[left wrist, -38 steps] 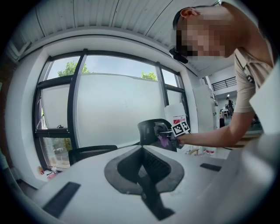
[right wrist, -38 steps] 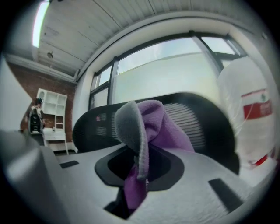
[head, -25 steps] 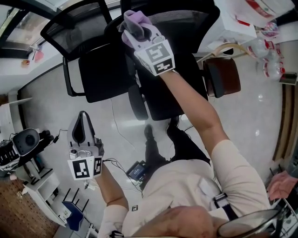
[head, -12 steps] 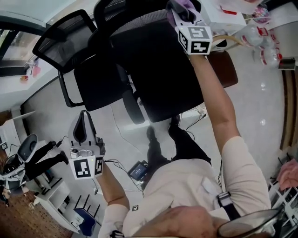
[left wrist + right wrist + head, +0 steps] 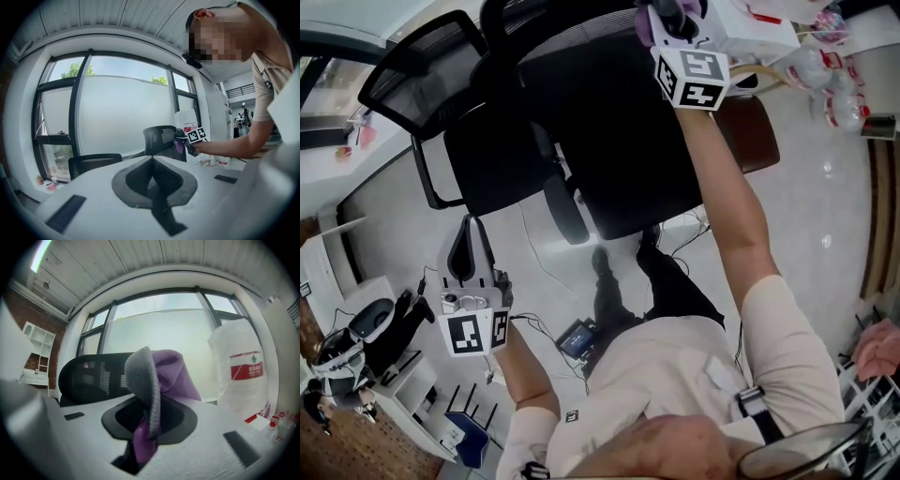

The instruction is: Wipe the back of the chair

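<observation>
At twelve o'clock, the right claw [image 5: 673, 17] grasps a purple cloth [image 5: 161, 373] at the chair [image 5: 609, 131] back. The left claw [image 5: 469, 239] is clenched and empty at eight o'clock.

Right tool [image 5: 674, 13] slid cloth [image 5: 646, 29] rightward along chair back [image 5: 605, 117].

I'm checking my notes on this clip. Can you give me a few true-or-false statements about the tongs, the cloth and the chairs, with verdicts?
1. The right tongs grip a purple cloth. True.
2. The left tongs grip a cloth too. False: they are shut on nothing and held low, away from the chair.
3. The cloth is up at the top of the black chair, by its back. True.
4. Only one chair is in view. False: a second chair, also black, stands right beside the first.
</observation>
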Demonstrator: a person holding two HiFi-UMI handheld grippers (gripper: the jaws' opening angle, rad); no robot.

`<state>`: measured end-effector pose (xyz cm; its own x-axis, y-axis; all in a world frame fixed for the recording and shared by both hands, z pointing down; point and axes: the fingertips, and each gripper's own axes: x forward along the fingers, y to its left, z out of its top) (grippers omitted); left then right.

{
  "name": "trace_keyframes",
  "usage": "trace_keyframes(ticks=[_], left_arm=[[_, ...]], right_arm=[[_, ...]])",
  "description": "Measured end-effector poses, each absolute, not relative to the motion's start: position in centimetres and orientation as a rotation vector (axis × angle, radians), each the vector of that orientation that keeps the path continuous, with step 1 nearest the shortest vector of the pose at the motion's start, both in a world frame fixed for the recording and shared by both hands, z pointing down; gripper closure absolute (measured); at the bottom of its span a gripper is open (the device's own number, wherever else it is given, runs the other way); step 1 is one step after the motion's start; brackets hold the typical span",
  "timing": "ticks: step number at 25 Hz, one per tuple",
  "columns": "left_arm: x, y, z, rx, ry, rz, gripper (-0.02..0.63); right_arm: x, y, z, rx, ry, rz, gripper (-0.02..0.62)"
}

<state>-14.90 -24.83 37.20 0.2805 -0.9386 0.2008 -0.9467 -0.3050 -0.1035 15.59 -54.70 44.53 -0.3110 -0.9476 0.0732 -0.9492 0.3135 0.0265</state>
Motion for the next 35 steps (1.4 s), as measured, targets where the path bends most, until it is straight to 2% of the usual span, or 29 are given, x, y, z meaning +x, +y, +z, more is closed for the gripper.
trace_keyframes(ticks=[5,9,12,23,35], left_arm=[[-15.6,-24.6,37.8,2.465,-1.869,0.336,0.6],[-21.1,-23.6,37.0,2.434,-1.926,0.312,0.6],[-24.2,-22.5,36.9,2.413,-1.959,0.301,0.6],[-26.5,-19.4,35.6,2.435,-1.968,0.285,0.6],[-24.8,-14.1,26.7,2.585,-1.97,0.213,0.6]], right_arm=[[5.4,-55.0,45.8,1.479,-2.621,0.056,0.528],[-6.7,-51.9,44.2,1.186,-2.724,-0.013,0.528],[-10.1,-50.5,43.4,1.122,-2.727,-0.034,0.528],[-6.9,-48.1,43.9,1.203,-2.638,0.039,0.526],[1.5,-37.1,30.0,1.355,-2.671,-0.077,0.526]])
